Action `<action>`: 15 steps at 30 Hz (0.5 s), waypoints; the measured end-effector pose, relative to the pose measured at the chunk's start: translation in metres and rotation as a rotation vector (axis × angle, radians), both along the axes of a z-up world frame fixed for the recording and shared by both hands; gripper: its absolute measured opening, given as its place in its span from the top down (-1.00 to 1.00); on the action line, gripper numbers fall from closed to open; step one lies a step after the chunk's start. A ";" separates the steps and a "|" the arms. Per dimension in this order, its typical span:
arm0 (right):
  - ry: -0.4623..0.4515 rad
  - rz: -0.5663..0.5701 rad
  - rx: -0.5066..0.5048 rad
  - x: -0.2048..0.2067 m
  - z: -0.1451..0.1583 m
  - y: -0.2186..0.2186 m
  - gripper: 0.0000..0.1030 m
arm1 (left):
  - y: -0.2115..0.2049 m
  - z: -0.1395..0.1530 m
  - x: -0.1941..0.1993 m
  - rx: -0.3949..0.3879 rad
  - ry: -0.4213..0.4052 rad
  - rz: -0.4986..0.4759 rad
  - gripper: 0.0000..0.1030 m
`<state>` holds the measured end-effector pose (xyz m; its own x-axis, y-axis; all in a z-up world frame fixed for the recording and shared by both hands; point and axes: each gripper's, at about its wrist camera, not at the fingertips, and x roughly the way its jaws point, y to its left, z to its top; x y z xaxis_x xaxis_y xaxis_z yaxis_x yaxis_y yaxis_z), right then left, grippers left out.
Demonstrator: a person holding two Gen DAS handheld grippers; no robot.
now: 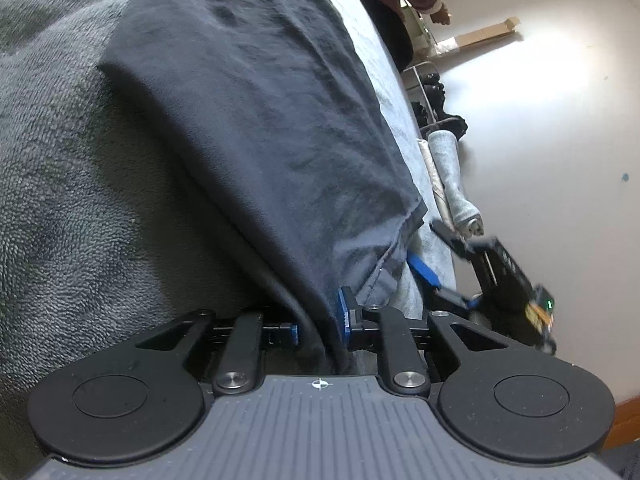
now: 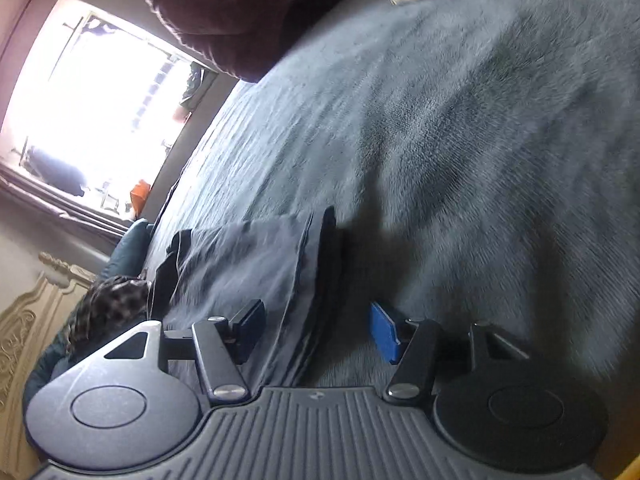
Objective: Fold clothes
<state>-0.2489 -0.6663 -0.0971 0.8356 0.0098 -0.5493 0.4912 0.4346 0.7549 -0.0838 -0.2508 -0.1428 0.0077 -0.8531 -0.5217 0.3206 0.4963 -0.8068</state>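
The left gripper (image 1: 318,322) has its jaws clenched on a fold of the dark shirt (image 1: 256,120), which lies on the grey bed (image 1: 60,200). The right gripper (image 2: 320,332) has its jaws released, with the shirt (image 2: 248,264) edge between them, untouched.

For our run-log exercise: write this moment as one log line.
left gripper: shut on dark garment | right gripper: open, holding nothing | surface: grey blanket
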 end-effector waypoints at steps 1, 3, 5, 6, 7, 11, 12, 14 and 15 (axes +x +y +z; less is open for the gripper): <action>0.002 -0.005 0.012 0.003 -0.002 -0.004 -0.18 | -0.001 0.001 -0.001 0.009 -0.017 -0.006 0.66; 0.006 -0.016 0.026 0.008 -0.003 -0.009 -0.20 | -0.002 0.004 -0.005 0.028 -0.059 -0.018 0.66; 0.005 -0.022 0.034 0.014 -0.004 -0.012 -0.24 | -0.004 0.008 -0.009 0.048 -0.103 -0.030 0.66; 0.006 -0.022 0.032 0.018 -0.004 -0.013 -0.25 | -0.006 0.010 -0.011 0.059 -0.127 -0.036 0.66; 0.006 -0.022 0.030 0.022 -0.004 -0.014 -0.30 | -0.007 0.012 -0.014 0.070 -0.151 -0.042 0.66; -0.003 -0.017 0.026 0.036 -0.002 -0.015 -0.29 | -0.011 0.016 -0.022 0.099 -0.222 -0.057 0.66; -0.003 -0.015 0.024 0.035 -0.002 -0.014 -0.27 | -0.011 0.016 -0.023 0.101 -0.227 -0.058 0.67; -0.005 -0.001 0.015 0.032 -0.002 -0.010 -0.19 | -0.011 0.015 -0.023 0.100 -0.226 -0.057 0.67; -0.005 0.007 0.017 0.031 -0.002 -0.007 -0.18 | -0.011 0.013 -0.022 0.100 -0.224 -0.056 0.67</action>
